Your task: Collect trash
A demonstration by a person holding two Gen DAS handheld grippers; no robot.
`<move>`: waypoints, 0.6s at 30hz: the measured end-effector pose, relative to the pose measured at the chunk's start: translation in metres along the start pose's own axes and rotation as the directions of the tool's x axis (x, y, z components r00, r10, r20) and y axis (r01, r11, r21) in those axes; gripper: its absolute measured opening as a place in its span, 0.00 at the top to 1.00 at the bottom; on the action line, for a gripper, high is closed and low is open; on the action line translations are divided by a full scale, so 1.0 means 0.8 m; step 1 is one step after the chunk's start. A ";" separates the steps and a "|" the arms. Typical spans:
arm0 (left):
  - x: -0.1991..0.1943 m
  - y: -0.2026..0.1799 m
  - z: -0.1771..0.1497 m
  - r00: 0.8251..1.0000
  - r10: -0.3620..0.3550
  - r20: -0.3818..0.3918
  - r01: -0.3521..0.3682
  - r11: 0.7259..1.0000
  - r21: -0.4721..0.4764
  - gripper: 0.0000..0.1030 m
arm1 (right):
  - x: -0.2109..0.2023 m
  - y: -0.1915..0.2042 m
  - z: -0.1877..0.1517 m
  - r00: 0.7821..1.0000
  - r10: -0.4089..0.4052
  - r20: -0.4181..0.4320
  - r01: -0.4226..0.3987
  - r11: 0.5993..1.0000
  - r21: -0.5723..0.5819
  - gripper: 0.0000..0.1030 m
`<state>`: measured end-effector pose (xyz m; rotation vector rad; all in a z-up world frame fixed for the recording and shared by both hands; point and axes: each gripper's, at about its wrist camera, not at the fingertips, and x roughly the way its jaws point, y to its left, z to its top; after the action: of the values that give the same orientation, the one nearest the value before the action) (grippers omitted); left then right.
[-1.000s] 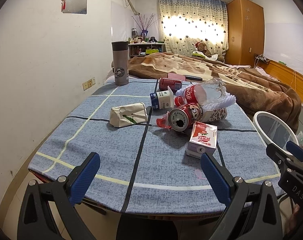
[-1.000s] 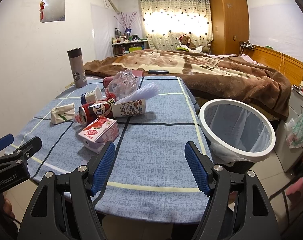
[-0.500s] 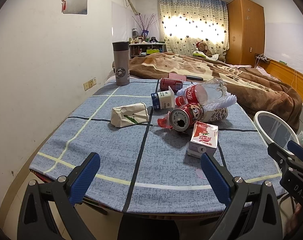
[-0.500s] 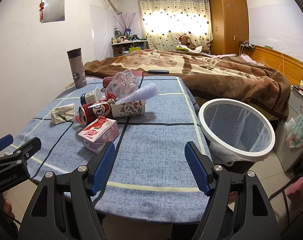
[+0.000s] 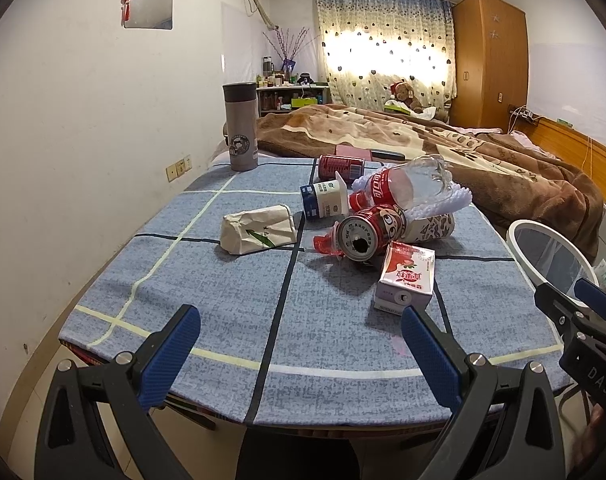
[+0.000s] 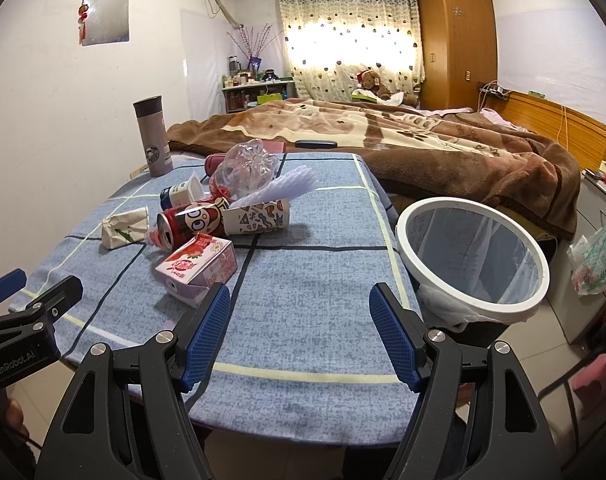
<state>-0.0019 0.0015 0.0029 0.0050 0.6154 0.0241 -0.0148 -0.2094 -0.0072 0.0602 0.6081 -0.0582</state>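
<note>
Nothing is judged to have been collected yet: every piece of trash is seen lying on the surface (image 5: pixel 207 304), and what shows of the bin's (image 6: pixel 473 308) lined inside looks empty.

Places are given from the red can (image 5: pixel 369 230), which lies on its side in the middle of the heap with its opened top facing the cameras. Furthest left of it, a crumpled paper bag (image 5: pixel 258 229) is seen lying alone, apart from the heap. Behind the can and a little left, a small blue and white cup (image 5: pixel 325 199) is tipped over, and behind that a second red can (image 5: pixel 340 165) lies near the far edge. A crushed clear bottle (image 5: pixel 399 186) rests just behind the can, with white foam netting (image 6: pixel 281 185) beside it. A patterned paper cup (image 6: pixel 259 216) lies touching the can on its right. A pink carton (image 6: pixel 199 268) sits just in front of the can, nearest the grippers. The grey flask (image 5: pixel 241 127), standing far behind and left, is judged not to be trash.

The left gripper (image 5: pixel 299 338) is held spread wide and empty over the near edge. The right gripper (image 6: pixel 299 334) is likewise held apart and empty, with the carton just beyond its left finger. The bin stands beside the surface, well to the right of the can.

All pieces are left to be picked up and dropped in.
</note>
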 end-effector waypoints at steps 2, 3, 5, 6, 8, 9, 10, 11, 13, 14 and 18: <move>0.000 0.000 0.000 1.000 0.000 0.000 0.000 1.000 0.000 0.01 | 0.000 0.000 0.000 1.000 0.000 0.000 0.000 1.000 -0.001 0.28; 0.000 0.000 0.000 1.000 0.000 0.001 0.000 1.000 -0.001 0.01 | 0.000 0.000 0.000 1.000 0.000 0.000 0.000 1.000 -0.001 0.28; 0.000 -0.001 0.001 1.000 0.000 0.002 0.000 1.000 0.000 0.01 | 0.000 0.000 0.000 1.000 0.000 0.001 0.000 1.000 -0.001 0.28; -0.001 0.000 0.000 1.000 0.002 0.002 -0.002 1.000 -0.001 0.01 | 0.000 0.000 0.000 1.000 0.000 0.001 0.000 1.000 0.000 0.28; -0.001 -0.001 0.000 1.000 0.004 0.004 -0.004 1.000 -0.001 0.01 | 0.000 0.000 0.000 1.000 0.000 0.001 0.000 1.000 -0.001 0.28; -0.001 -0.001 0.000 1.000 0.005 0.003 -0.005 1.000 -0.002 0.01 | 0.000 0.000 0.000 1.000 -0.001 0.001 0.001 1.000 0.000 0.28; -0.001 -0.001 0.001 1.000 0.006 0.005 -0.006 1.000 -0.002 0.01 | -0.001 -0.001 0.001 1.000 -0.001 0.000 0.001 1.000 0.001 0.28; -0.001 -0.001 0.001 1.000 0.007 0.006 -0.007 1.000 -0.001 0.01 | -0.001 -0.001 0.001 1.000 -0.001 0.001 0.001 1.000 0.001 0.28; 0.000 0.001 0.001 1.000 0.009 0.005 -0.009 1.000 -0.002 0.01 | 0.000 -0.001 0.001 1.000 -0.001 0.000 0.001 1.000 0.001 0.28; 0.001 0.001 0.002 1.000 0.009 0.005 -0.009 1.000 0.000 0.01 | -0.001 -0.002 0.002 1.000 -0.001 -0.001 0.001 1.000 0.001 0.28; 0.004 0.004 0.002 1.000 0.011 -0.001 -0.011 1.000 0.002 0.01 | 0.001 -0.002 0.005 1.000 0.007 -0.006 -0.007 1.000 0.003 0.28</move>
<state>0.0018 0.0052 0.0025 0.0103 0.6160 0.0347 -0.0118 -0.2116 -0.0047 0.0651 0.6137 -0.0519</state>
